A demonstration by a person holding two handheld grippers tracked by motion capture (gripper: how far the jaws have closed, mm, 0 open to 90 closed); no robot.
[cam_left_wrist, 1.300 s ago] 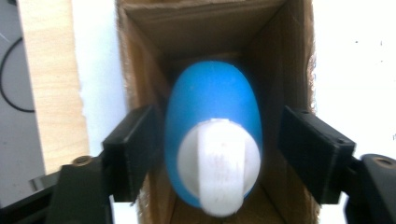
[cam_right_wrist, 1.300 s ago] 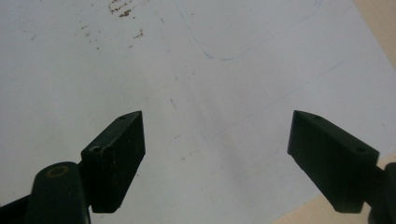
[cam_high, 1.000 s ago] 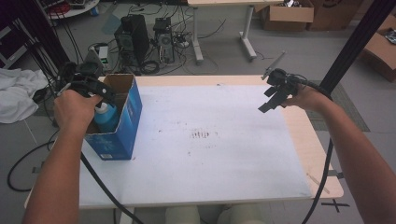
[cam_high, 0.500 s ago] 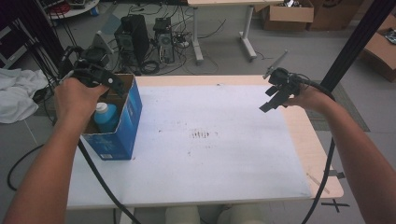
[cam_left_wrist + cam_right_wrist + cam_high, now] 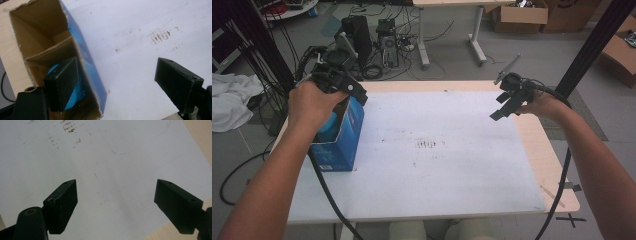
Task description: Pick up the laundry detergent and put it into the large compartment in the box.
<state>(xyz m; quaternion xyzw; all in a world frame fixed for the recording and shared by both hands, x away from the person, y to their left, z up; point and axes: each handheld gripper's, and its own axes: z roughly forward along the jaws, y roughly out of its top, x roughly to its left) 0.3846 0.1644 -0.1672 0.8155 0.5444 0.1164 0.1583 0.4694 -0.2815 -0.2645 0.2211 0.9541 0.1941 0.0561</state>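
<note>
Hovering over the left end of the table, the left gripper [image 5: 343, 82] hangs above an open-topped blue cardboard box [image 5: 343, 134], jaws spread wide and holding nothing. In the left gripper view one jaw sits over the box's mouth and the other out over the white paper sheet [image 5: 140, 50] covering the wooden table [image 5: 557, 165]. Inside the box, below a cardboard divider [image 5: 50, 51], lies a light-blue rounded object [image 5: 75, 96], partly hidden by the jaw; what it is I cannot tell. Box stands near the table's left edge, torn rim up.

Step in hand, as I judge it: working at the box's contents, gripper poised above, nothing gripped. Next move likely calls for lining both jaws inside the mouth, since one jaw currently straddles the box wall and would catch on it, and the divider narrows the way down.

Right gripper [image 5: 507, 104] hovers well apart over the right side of the sheet, jaws also wide open and empty; bare paper with smudge marks [image 5: 70, 127] beneath it.

Farther off, beyond the table: dark computer towers [image 5: 372, 40] and cables on the floor, brown cardboard boxes [image 5: 517, 15], white cloth [image 5: 229, 107] at left. None obstructs.
</note>
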